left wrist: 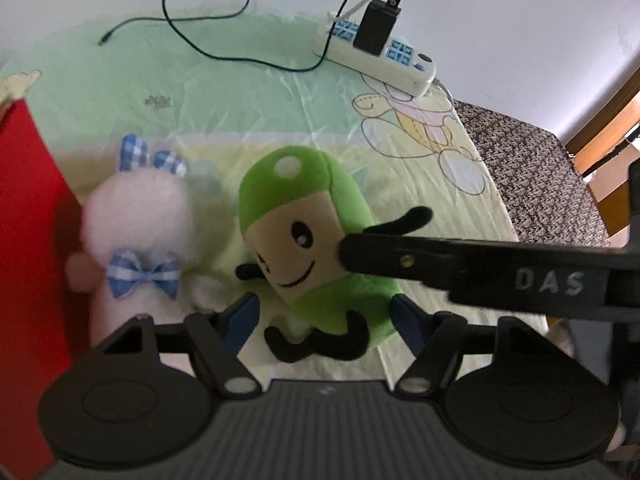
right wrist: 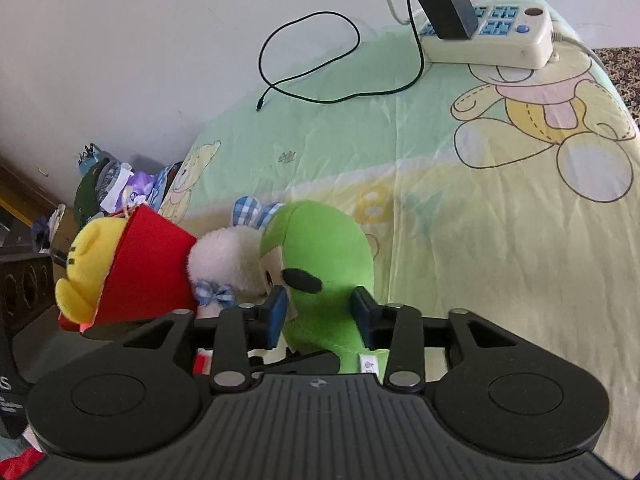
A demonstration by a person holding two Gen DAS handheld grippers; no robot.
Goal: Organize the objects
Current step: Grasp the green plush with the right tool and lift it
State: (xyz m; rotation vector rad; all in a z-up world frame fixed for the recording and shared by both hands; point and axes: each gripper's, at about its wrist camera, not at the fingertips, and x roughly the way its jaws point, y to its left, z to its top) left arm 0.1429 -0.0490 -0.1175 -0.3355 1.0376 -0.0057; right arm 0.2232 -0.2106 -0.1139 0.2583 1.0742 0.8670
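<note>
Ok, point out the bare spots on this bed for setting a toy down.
Free: the sheet between the green plush and the power strip, right of the black cable. Crowded: the left, where white plush and red box crowd together.

Both handheld grippers were matte black plastic. Each body was ribbed across the top and flanked by two round discs with shallow oval recesses. Silver rivets pinned the linkage bars. The left gripper (left wrist: pixel 324 316) and right gripper (right wrist: pixel 320 312) carried blue pads (right wrist: pixel 275 314). One black arm bore white letters "DAS" (left wrist: pixel 548 282).
</note>
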